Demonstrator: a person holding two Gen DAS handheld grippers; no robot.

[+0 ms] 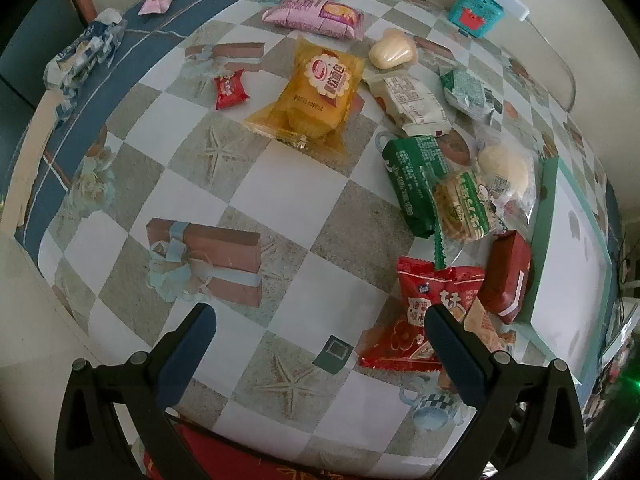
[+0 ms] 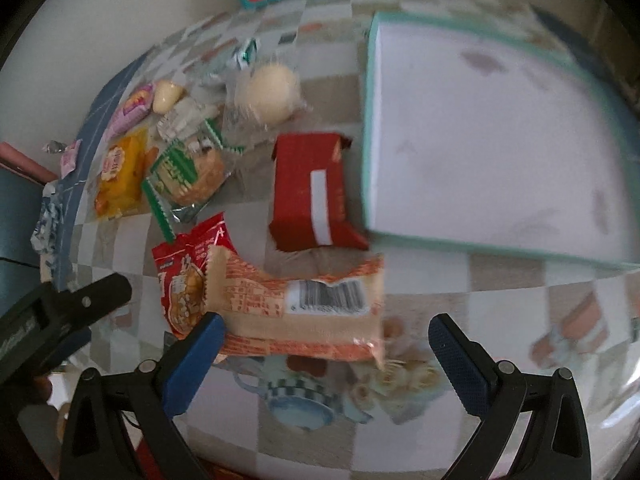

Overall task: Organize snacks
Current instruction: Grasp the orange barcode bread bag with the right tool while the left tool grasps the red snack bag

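Many snack packets lie on the checkered table. In the left wrist view a yellow cake packet (image 1: 316, 92) lies mid-table, a green packet (image 1: 416, 180) and a cracker packet (image 1: 466, 208) to the right, a red packet (image 1: 432, 312) near my right finger. My left gripper (image 1: 320, 344) is open and empty above the table. In the right wrist view my right gripper (image 2: 324, 352) is open, just before an orange-white packet (image 2: 304, 308). A dark red packet (image 2: 312, 192) lies beside the white tray (image 2: 480, 128) with a teal rim, which is empty.
A teal box (image 1: 476, 8) stands at the far table edge by the wall. A pink packet (image 1: 316, 16), a small red candy (image 1: 230, 88) and a blue-white wrapper (image 1: 84, 56) lie toward the left. The left gripper's body (image 2: 60, 320) shows at the right view's left edge.
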